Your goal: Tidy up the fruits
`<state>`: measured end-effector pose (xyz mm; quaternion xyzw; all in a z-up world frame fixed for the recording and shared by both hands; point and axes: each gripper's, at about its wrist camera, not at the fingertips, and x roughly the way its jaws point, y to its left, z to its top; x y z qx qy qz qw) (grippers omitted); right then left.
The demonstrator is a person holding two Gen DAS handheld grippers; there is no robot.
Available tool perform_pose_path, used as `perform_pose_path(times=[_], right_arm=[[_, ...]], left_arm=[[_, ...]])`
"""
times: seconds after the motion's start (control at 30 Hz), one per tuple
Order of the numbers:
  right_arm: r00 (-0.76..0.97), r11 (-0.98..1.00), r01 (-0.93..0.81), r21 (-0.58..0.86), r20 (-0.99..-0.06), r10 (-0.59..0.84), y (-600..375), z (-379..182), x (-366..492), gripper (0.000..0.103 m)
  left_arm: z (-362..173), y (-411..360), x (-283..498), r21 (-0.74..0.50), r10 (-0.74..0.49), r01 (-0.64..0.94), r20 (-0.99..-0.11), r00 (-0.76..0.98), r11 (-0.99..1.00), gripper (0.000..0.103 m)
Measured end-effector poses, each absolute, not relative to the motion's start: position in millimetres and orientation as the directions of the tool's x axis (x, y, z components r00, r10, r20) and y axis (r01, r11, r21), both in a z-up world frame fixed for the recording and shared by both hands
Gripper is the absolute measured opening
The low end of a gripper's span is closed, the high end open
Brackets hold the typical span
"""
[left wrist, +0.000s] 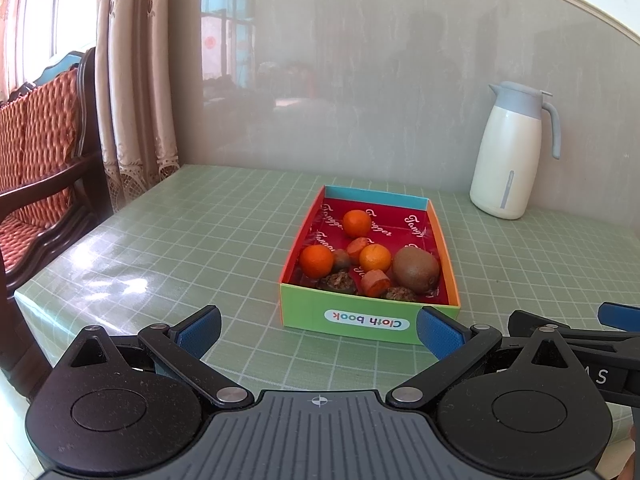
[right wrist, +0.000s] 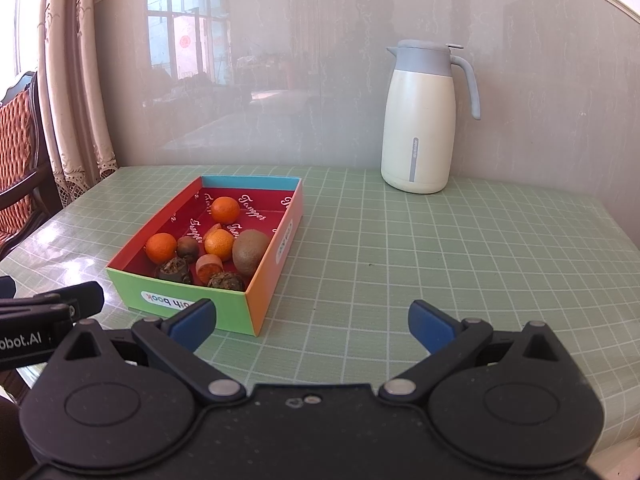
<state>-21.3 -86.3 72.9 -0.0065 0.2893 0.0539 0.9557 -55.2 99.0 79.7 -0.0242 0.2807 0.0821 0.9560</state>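
while both spread wide and empty, left gripper (left wrist: 318, 330) and right gripper (right wrist: 312, 320) hover near box (left wrist: 362, 320); open tablecloth (right wrist: 460, 260) right.

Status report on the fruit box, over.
Left gripper and right gripper open, empty, short of the box. Oranges, kiwi all inside. Thermos stands clear, far right.

My left gripper (left wrist: 319, 330) is black with blue ribbed pads and silver pivot screws. My right gripper (right wrist: 312, 322) matches, with white lettering on its side.
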Motion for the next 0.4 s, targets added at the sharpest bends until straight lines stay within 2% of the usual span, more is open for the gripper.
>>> perform_pose_path(times=[0.23, 0.4], right_arm=[[0.831, 0.996, -0.091, 0.026, -0.549, 0.09, -90.1, 72.4, -18.9, 0.103], [0.83, 0.996, -0.084, 0.025, -0.551, 0.084, -91.0, 71.6, -16.6, 0.103]], left_arm=[[78.8, 96.0, -53.5, -0.029, 0.087, -0.12, -0.524, 0.847, 0.992, 0.102], [79.2, 92.3, -52.0, -0.012, 0.093, -0.115, -0.513, 0.853, 0.993, 0.103]])
